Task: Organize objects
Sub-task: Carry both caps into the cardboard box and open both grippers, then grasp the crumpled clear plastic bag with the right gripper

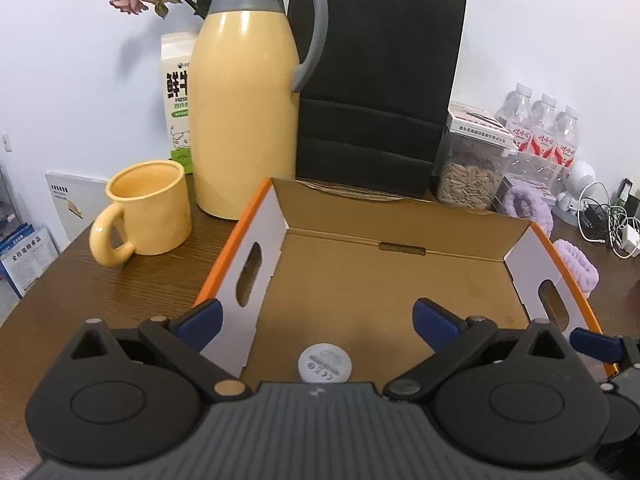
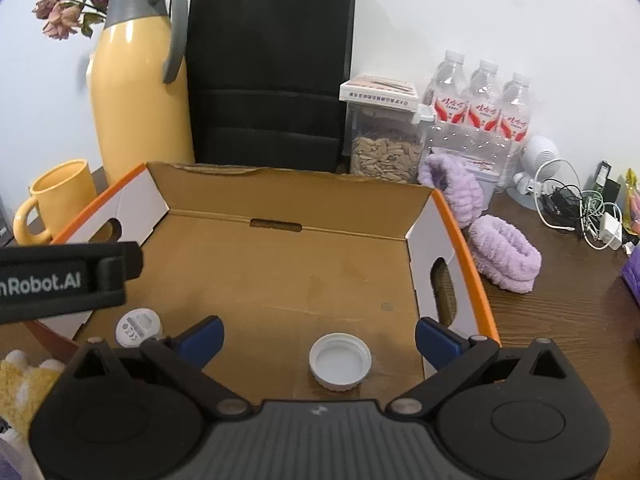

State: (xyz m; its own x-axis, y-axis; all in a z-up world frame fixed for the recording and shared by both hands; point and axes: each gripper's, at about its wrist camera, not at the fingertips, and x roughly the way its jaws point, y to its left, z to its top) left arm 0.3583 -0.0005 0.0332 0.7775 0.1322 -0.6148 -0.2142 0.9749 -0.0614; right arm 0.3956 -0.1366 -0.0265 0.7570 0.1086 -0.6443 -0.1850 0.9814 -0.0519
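Both grippers were positioned over the near edge of an open cardboard box (image 2: 288,280) with orange outer walls, which stood on a dark wooden table (image 1: 120,280).

Left gripper (image 1: 318,320): jaws were spread wide apart and held nothing. A small white round disc (image 1: 323,362) with printed grey text lay on the box floor between the blue fingertips (image 1: 434,322), close to the gripper body. In the right wrist view, the same disc (image 2: 138,325) appeared at the near left of the box, below the black body of the left gripper.

Right gripper (image 2: 320,338): jaws were likewise wide apart and empty. A white ribbed bottle cap (image 2: 340,360) lay open side up on the box floor, between the 2 fingertips and touching neither.

The rest of the box floor was bare cardboard.

Items outside the box:
- A yellow mug (image 1: 150,208) stood left of the box.
- A yellow thermos jug (image 1: 244,96) with a grey handle stood behind the mug.
- A black paper bag (image 2: 272,68) stood upright behind the box.
- A clear container of seeds (image 2: 384,140) and 3 water bottles (image 2: 484,100) stood right of the bag.
- 2 purple fluffy bands (image 2: 504,256) lay just beside the right wall of the box.
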